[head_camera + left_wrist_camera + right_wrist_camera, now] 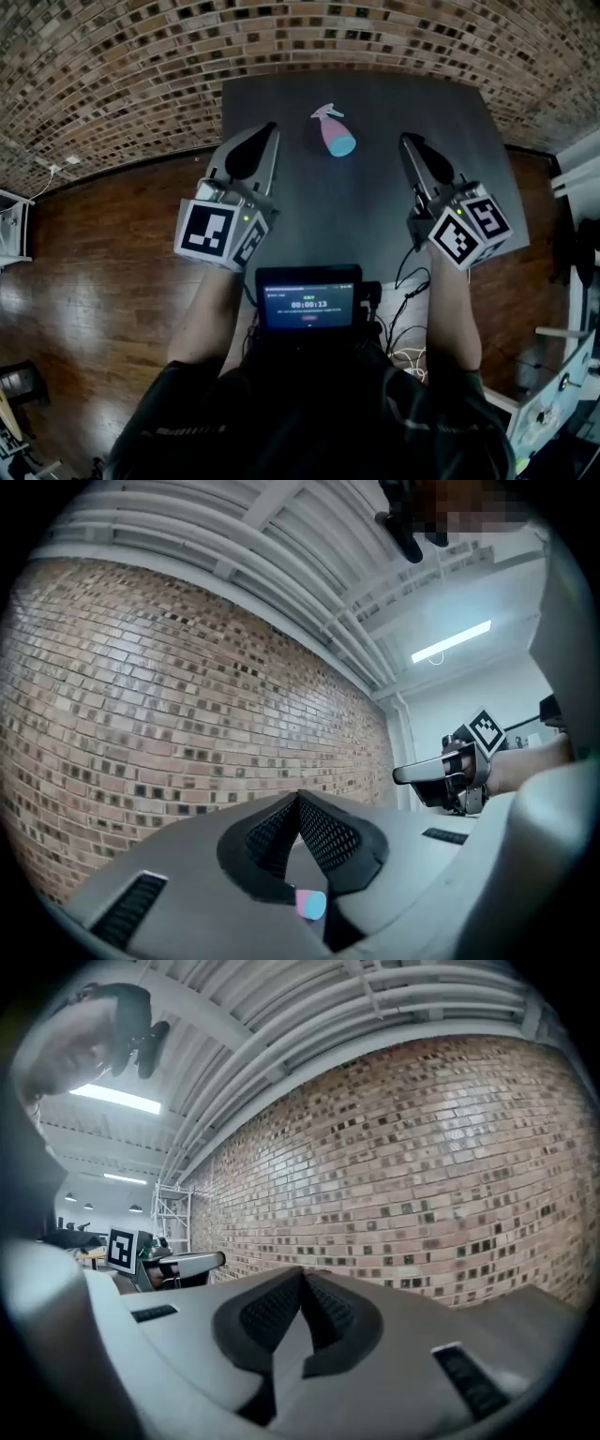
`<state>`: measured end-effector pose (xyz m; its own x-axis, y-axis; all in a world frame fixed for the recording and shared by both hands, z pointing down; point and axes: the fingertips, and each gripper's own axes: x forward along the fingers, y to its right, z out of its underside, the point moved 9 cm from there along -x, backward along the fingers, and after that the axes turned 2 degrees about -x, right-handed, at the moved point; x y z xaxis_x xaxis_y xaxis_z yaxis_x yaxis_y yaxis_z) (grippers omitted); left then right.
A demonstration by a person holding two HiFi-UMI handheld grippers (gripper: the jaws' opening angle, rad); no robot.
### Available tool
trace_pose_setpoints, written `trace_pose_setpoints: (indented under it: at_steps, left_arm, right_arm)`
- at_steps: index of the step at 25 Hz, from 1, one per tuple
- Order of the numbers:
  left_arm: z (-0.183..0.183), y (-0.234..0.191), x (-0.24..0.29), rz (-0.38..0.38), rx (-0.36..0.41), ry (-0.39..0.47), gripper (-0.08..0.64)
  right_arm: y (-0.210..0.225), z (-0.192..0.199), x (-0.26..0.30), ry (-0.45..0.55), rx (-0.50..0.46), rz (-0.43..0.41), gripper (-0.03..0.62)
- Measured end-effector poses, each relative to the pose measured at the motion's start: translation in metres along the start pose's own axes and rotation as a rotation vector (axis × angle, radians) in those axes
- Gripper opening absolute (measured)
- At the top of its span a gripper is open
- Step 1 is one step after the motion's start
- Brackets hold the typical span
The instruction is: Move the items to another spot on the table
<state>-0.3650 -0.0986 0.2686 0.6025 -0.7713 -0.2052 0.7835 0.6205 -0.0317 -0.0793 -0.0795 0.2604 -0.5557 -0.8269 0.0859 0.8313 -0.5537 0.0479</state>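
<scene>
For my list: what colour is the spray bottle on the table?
The spray bottle is pink with a blue base, best in head view.

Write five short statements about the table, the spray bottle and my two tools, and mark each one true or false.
1. The spray bottle is on the dark table. True.
2. The right tool grips the spray bottle. False: its jaws are shut on nothing.
3. The left tool has its jaws wide apart. False: they meet at the tips.
4. The spray bottle is pink and blue. True.
5. A lit screen sits nearer the person than both tools. True.
</scene>
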Motion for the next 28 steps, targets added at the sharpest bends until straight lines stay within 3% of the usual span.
trace_pose_setpoints:
  at_steps: [4,10,13,21,28]
  left_arm:
    - [-0.02,0.021,-0.012,0.008,0.05,0.051,-0.002]
    - [-0.037,0.061,-0.042,-0.038,0.054,0.079,-0.002]
    - [-0.052,0.096,-0.055,-0.047,0.126,0.089,-0.002]
    - [-0.063,0.175,-0.095,-0.072,0.178,0.054,-0.002]
    - [-0.078,0.197,-0.102,-0.091,0.161,0.038,-0.002]
  right_arm:
    - [-0.011,-0.007,-0.024,0.016,-0.038,-0.008,0.0]
    - [-0.012,-0.008,-0.07,0.061,-0.031,-0.033,0.0]
    - [-0.013,-0.015,-0.102,0.087,-0.038,-0.064,0.0]
    - [-0.015,-0.017,-0.176,0.137,-0.076,-0.059,-0.002]
    - [-0.016,-0.028,-0.197,0.122,-0.097,-0.061,-0.002]
